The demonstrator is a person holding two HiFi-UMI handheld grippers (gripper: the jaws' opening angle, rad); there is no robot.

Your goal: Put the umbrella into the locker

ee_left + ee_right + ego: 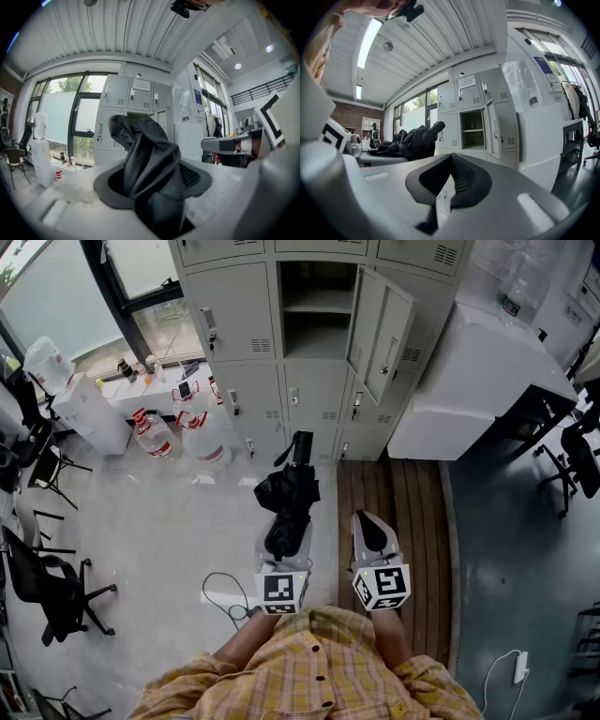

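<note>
Umbrella [289, 495] is clamped inside the left claw [284, 545].

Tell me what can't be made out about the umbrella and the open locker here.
- Locker inside: in shadow above the shelf in the head view.
- Shelf contents: too small to tell in the right gripper view.
- Umbrella handle: hidden by the umbrella's own fabric in the left gripper view.
</note>
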